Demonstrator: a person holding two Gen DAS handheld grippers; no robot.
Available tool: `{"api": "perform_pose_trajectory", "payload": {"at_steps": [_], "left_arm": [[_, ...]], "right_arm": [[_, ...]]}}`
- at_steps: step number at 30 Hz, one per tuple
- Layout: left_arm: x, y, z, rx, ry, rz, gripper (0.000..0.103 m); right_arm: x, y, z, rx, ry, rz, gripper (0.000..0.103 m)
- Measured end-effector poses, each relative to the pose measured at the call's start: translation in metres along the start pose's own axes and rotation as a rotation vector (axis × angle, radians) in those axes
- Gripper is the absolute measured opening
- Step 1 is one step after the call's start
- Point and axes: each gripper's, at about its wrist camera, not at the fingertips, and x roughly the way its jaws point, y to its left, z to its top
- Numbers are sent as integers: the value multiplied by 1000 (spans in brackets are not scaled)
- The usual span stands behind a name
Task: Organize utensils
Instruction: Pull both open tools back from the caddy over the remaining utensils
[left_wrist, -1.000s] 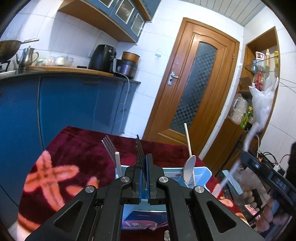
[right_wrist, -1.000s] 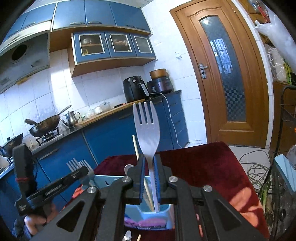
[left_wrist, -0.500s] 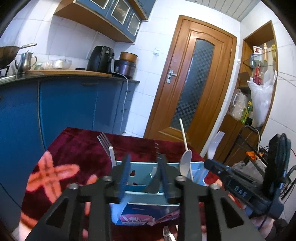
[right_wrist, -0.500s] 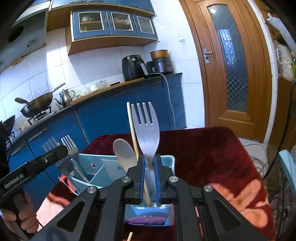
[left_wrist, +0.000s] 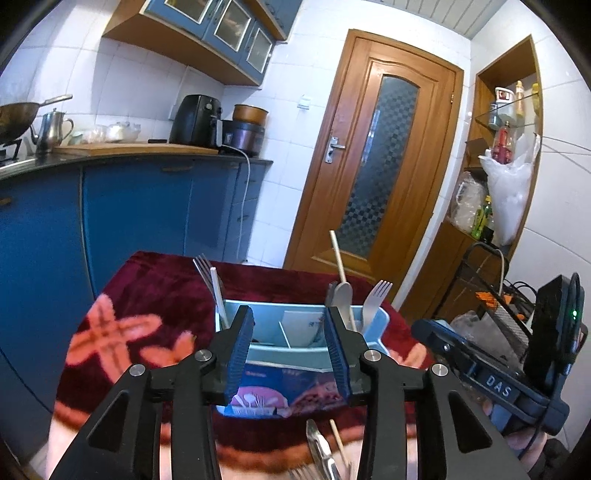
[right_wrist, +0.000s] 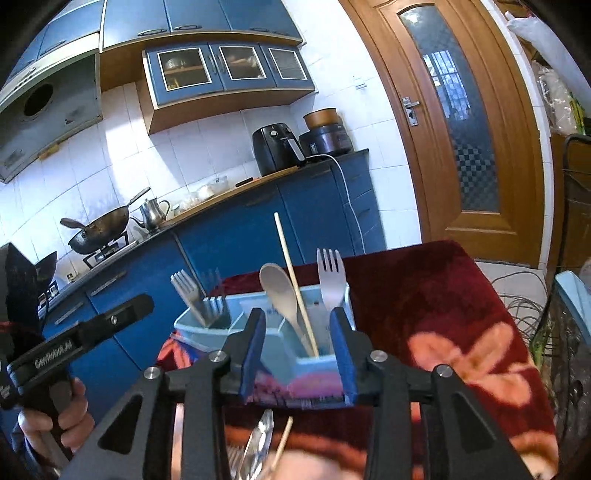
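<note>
On red floral cloth (right_wrist: 443, 306), blue-cabinet kitchen (left_wrist: 140, 206)

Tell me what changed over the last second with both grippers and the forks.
Both grippers let go. The right gripper released its fork, now standing in the blue caddy beside the spoon and chopstick. The left gripper released a dark fork at the caddy's left end. Both sets of jaws have just been opening, nothing between them. Caddy and tablecloth stayed put.

Standing in caddy (right_wrist: 314, 360): three forks (right_wrist: 331, 275), one spoon (right_wrist: 277, 288), one chopstick (right_wrist: 291, 269); two tongs (right_wrist: 297, 354).
</note>
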Motion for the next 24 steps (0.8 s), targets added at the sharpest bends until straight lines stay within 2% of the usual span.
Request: {"api": "perform_pose_trajectory", "payload": {"at_steps": [9,18,24], "left_arm": [[-31,-10,-12,29,40,70,41],[-42,-13,-36,34,144,122,41],[-32,-23,-58,42,215,126,41]], "right_arm": [[-43,-1,-32,25,66,-51,44],[-49,-11,-75,63,203,-26,46],[-52,-18,-98,37,247,-50,46]]}}
